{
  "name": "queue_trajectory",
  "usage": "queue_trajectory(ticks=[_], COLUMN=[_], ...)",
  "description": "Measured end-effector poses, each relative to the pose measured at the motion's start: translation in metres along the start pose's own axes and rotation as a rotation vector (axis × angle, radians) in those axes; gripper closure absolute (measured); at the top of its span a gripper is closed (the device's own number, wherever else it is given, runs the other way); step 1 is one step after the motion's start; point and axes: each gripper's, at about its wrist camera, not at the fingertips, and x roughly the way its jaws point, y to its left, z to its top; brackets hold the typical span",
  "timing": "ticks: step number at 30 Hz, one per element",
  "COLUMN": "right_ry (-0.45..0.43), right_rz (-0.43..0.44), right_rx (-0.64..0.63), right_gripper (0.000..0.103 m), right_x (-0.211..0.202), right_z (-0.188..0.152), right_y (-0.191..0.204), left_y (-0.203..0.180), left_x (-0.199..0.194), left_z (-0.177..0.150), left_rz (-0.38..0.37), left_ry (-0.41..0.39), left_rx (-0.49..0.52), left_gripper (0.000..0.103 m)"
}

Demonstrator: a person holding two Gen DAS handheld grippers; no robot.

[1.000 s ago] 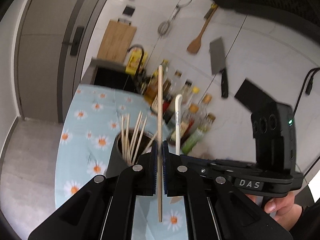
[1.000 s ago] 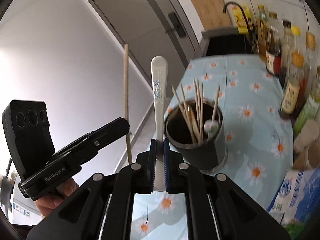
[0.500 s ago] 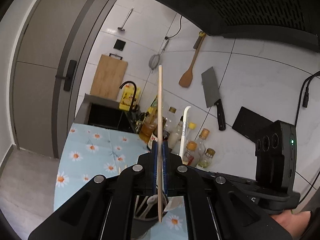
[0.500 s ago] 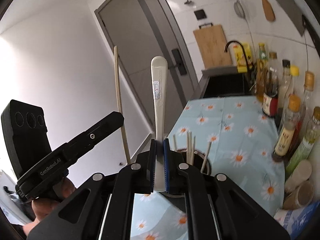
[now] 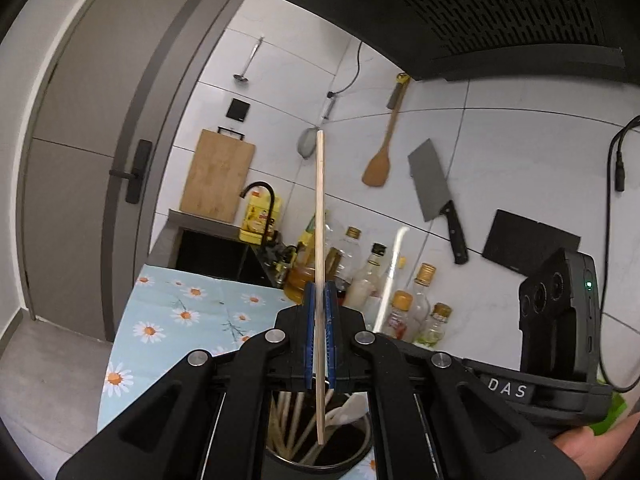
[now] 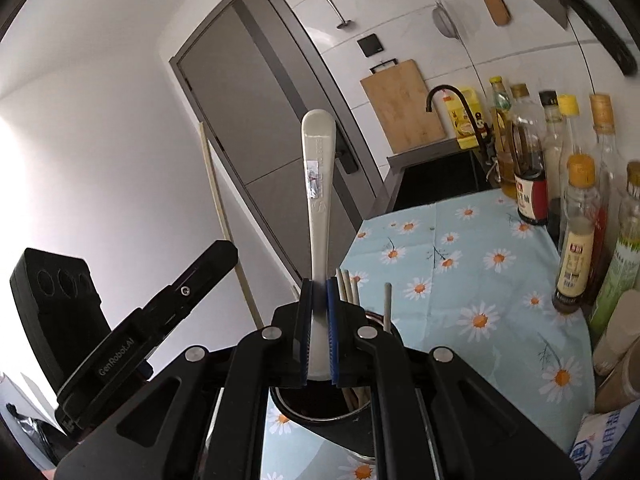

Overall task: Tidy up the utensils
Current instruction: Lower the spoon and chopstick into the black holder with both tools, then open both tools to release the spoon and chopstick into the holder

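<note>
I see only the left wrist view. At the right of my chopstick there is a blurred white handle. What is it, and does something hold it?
Observer: It is a white spoon. The right gripper is shut on its handle, with the handle end pointing up.
Operator: Where is it relative to the holder?
Observer: The dark holder sits directly below that gripper. The gripper hides the spoon's lower end.
Operator: Is anything else near the holder on that side?
Observer: A white bag with blue print lies on the daisy cloth, right of the holder in the right wrist view.
</note>
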Motion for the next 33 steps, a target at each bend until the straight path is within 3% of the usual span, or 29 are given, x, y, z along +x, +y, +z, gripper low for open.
queue_trajectory(ticks=[14, 18, 33], right_ry=[0.055, 0.057, 0.015], right_rz=[-0.046, -0.047, -0.043], right_rx=[-0.030, -0.017, -0.004], right_gripper=[0.095, 0.086, 0.081], right_x=[0.015, 0.014, -0.021], right_z=[-0.028, -0.028, -0.025], right_y=[0.000, 0.000, 0.005], left_y=[0.008, 0.008, -0.009], left_x=[0.002, -0.002, -0.024], left_z=[-0.032, -0.036, -0.034], left_rz=[0.067, 0.069, 0.077], left_ry=[0.025, 0.040, 0.076], left_rx=[0.008, 0.002, 0.036], left_gripper=[0.099, 0.099, 0.098])
